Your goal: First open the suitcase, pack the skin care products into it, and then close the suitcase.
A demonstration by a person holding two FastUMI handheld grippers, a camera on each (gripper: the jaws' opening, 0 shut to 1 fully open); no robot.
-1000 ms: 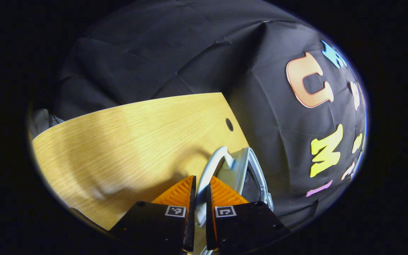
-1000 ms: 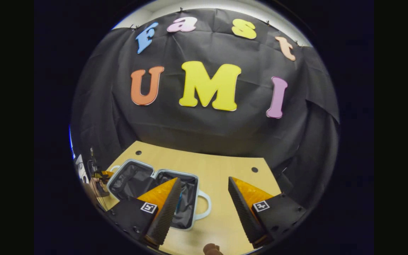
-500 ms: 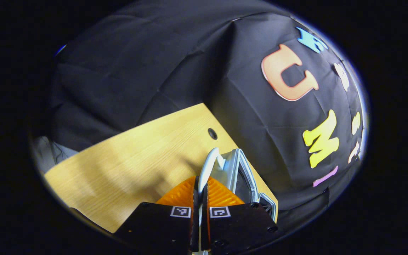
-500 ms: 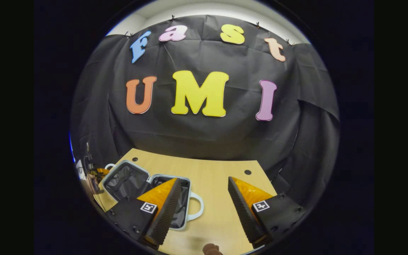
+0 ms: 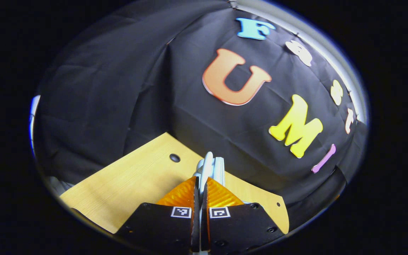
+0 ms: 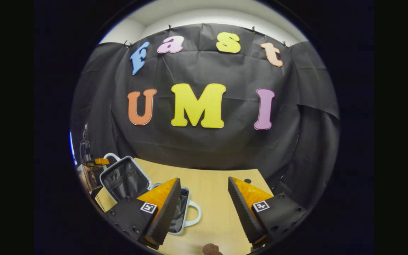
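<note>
In the left gripper view, the left tongs point(image 5: 200, 184) are pressed together on the pale handle point(image 5: 207, 166) of the suitcase lid, with both fingers clamped against it and the lid's thin edge rising just beyond their tips. Below lies the wooden table point(image 5: 129, 184), with a small dark hole point(image 5: 174, 158) near its far edge. In the right gripper view, the right tongs point(image 6: 204, 198) are spread wide apart and hold nothing, hovering above the table point(image 6: 214, 198). The suitcase point(image 6: 147, 191) sits at the left part of that table; its lid point(image 6: 124, 179) is tilted up, showing a dark lining, while the lower half point(image 6: 181, 212) lies flat with its own looped handle point(image 6: 194, 214) pointing toward the middle of the table. The left tongs point(image 6: 96, 163) show small at the lid's far edge, beside its handle. What lies inside the suitcase cannot be told. A small brown object point(image 6: 211, 249) peeks in at the bottom edge.
</note>
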